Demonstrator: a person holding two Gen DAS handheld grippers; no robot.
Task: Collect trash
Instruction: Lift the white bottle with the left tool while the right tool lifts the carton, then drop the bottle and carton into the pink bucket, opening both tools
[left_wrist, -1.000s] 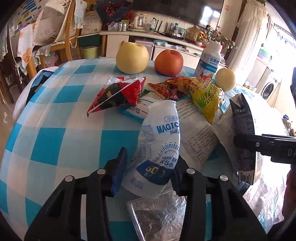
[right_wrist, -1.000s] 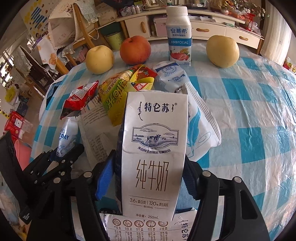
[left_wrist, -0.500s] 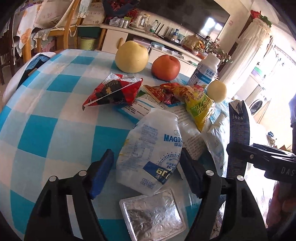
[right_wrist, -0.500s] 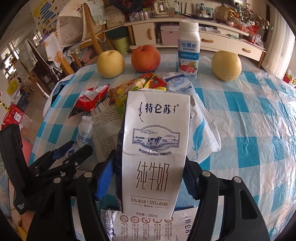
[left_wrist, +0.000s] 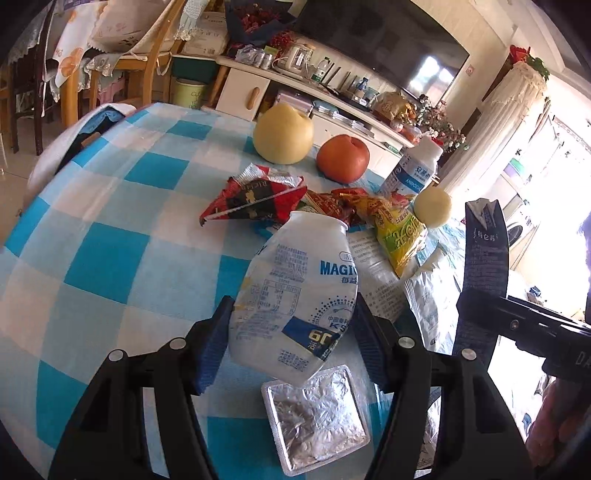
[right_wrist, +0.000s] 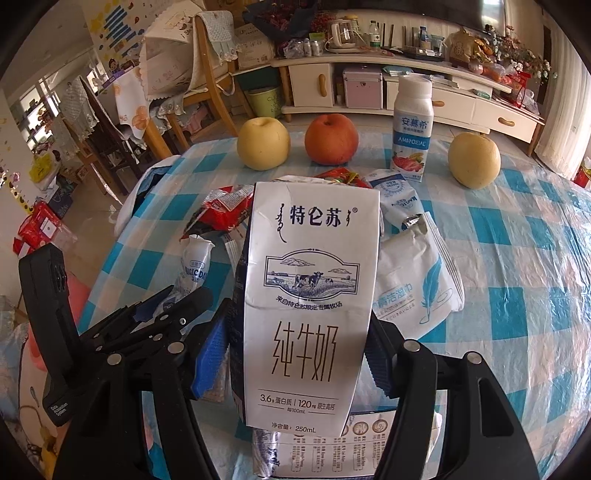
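Lifted since before, left gripper (left_wrist: 291, 328) clamps the pouch (left_wrist: 295, 295); right gripper (right_wrist: 295, 354) grips the milk carton (right_wrist: 310, 302) (wrappers behind hidden).

Crushed white pouch (left_wrist: 295, 295) and upright milk carton (right_wrist: 310, 295), seemingly lifted

The worktop (right_wrist: 517, 258) wears a blue-and-white checked cloth under a glossy, wrinkled clear plastic sheet. The milk carton (right_wrist: 310, 295) is smooth printed card, creased near its top, and the white pouch (left_wrist: 295, 295) is soft, shiny plastic film. The square lid (left_wrist: 314, 413) is crinkled silver foil, and each gripper (left_wrist: 291, 339) is matt black plastic with ribbed blue pads (left_wrist: 214, 343).
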